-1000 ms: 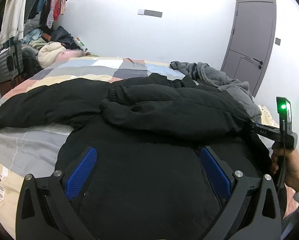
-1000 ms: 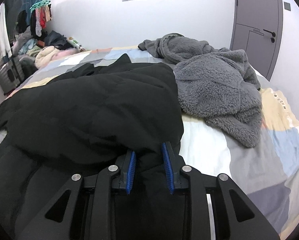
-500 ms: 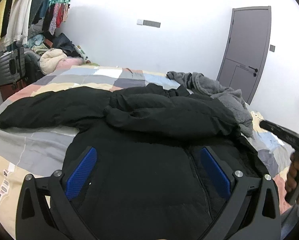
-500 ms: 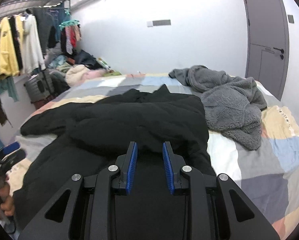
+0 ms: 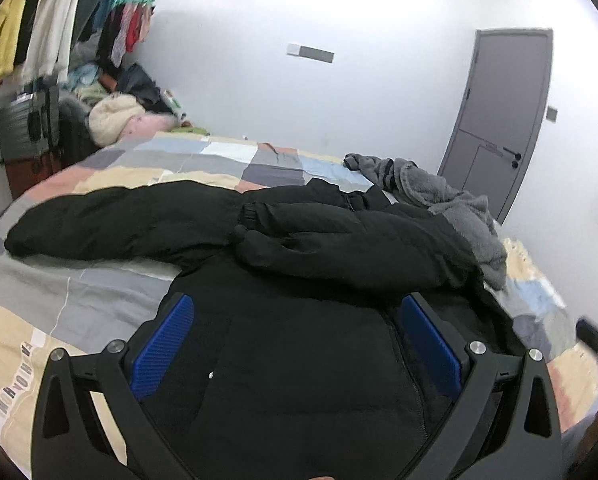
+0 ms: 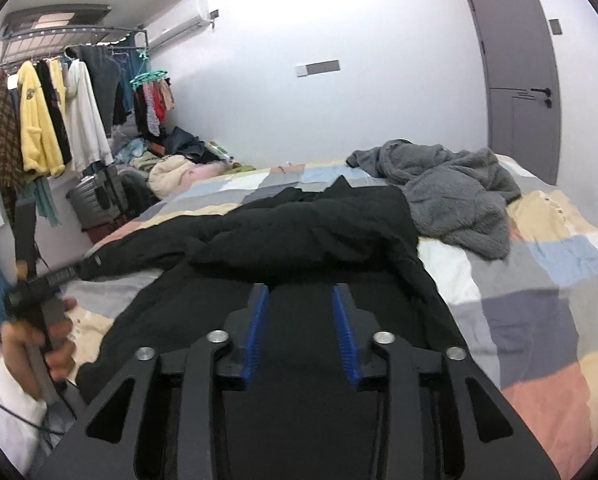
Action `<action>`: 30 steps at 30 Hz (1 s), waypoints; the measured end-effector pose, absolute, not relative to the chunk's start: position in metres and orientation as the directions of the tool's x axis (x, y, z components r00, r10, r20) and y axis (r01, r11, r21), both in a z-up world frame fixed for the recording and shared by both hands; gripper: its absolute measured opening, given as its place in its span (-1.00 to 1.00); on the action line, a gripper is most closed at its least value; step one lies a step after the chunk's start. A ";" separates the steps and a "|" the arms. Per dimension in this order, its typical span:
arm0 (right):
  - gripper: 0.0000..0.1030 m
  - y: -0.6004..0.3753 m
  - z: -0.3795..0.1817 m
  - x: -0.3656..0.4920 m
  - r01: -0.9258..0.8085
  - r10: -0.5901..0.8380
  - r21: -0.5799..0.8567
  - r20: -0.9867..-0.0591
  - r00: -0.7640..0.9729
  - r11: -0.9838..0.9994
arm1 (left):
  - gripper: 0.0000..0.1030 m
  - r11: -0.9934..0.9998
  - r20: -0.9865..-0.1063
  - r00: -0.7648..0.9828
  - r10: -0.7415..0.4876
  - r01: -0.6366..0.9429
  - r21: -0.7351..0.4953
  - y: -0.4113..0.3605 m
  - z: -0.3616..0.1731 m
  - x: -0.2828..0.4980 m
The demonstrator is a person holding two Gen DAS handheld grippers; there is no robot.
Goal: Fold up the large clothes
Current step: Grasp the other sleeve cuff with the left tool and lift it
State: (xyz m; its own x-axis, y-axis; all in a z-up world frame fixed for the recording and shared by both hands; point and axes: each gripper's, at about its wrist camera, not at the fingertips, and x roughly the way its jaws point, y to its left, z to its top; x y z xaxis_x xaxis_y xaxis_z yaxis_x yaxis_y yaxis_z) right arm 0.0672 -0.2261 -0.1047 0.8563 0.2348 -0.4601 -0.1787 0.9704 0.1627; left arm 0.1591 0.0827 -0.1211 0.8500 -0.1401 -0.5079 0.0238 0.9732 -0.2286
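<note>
One black padded jacket (image 5: pixel 299 264) fills the left wrist view, lying flat on the patchwork bed (image 5: pixel 59 304), one sleeve stretched toward nine o'clock, the other folded across its chest. The left gripper (image 5: pixel 299 344) hovers wide open, holding nothing. In the right wrist view the jacket (image 6: pixel 307 232) lies at twelve o'clock, a grey fleece garment (image 6: pixel 455 188) at one o'clock. The right gripper (image 6: pixel 301 320) has just been opening, nothing between its fingers.

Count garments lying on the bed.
2: black jacket spread across the near bed, grey fleece bunched at the far right near the door. More may hide underneath.
</note>
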 end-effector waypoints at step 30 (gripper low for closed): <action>0.99 -0.189 -0.133 0.117 -0.074 0.128 0.117 -0.566 0.814 0.990 | 0.93 0.552 -0.531 0.847 0.021 -0.453 -0.700 0.500 -0.240 0.248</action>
